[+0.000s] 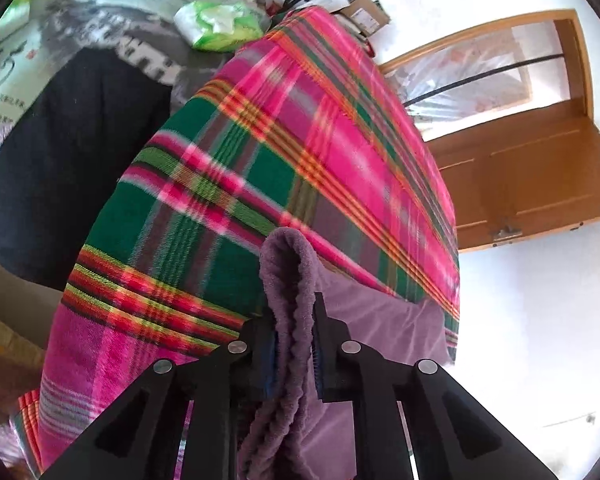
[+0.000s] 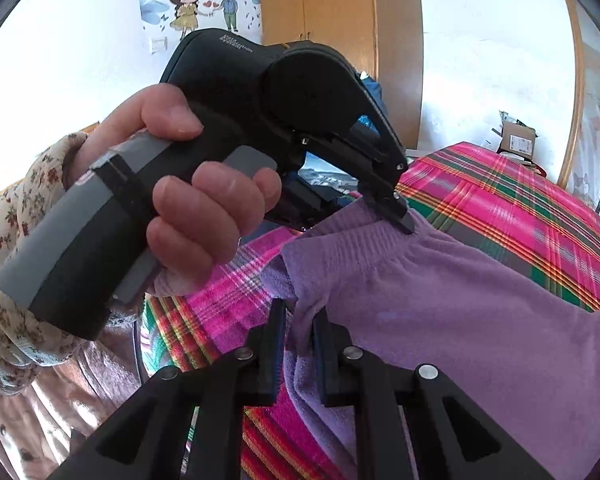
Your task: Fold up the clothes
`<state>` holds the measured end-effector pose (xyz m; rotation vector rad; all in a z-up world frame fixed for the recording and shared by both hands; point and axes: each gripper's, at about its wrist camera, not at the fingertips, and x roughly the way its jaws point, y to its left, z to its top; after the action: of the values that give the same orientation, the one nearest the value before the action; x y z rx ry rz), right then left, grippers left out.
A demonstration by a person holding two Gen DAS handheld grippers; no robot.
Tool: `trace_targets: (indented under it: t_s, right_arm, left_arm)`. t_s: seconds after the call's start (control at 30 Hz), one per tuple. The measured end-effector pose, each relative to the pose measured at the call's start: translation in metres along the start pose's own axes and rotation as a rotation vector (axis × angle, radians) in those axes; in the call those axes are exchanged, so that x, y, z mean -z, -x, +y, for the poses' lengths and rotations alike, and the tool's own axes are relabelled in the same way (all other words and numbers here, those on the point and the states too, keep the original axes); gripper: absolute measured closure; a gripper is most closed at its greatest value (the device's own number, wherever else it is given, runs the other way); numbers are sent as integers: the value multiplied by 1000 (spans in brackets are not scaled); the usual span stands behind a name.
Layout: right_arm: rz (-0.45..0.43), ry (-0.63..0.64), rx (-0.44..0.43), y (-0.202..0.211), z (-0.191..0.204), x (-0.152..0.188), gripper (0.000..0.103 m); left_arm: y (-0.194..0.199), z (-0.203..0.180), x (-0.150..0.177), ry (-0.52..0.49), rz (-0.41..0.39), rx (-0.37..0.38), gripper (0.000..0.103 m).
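Two grippers, left (image 1: 294, 344) and right (image 2: 298, 344), were clamped on the purple garment (image 2: 460, 320) above the blanket (image 1: 220, 160); a fold was judged next.

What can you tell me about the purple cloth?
The purple cloth looks soft and fleecy, with a ribbed, hemmed edge. It lies partly spread on the plaid blanket. The left gripper pinches a bunched fold of it; the right gripper clamps another edge, so that side is lifted and wrinkled.
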<state>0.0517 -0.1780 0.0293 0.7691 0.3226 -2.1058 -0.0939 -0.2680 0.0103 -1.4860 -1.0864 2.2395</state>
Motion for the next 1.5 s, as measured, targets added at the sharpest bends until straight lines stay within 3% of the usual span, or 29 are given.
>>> trace_targets:
  t_s: [0.6, 0.87, 1.5]
  right_arm:
    - [-192, -91, 64, 99, -40, -3, 90]
    - [-238, -163, 118, 136, -68, 15, 92]
    - [-305, -342, 222, 218, -125, 63, 96]
  left_arm:
    - [21, -108, 25, -124, -80, 4, 90]
    - [-3, -157, 42, -216, -38, 29, 90]
    - [-71, -239, 81, -316, 84, 49, 90]
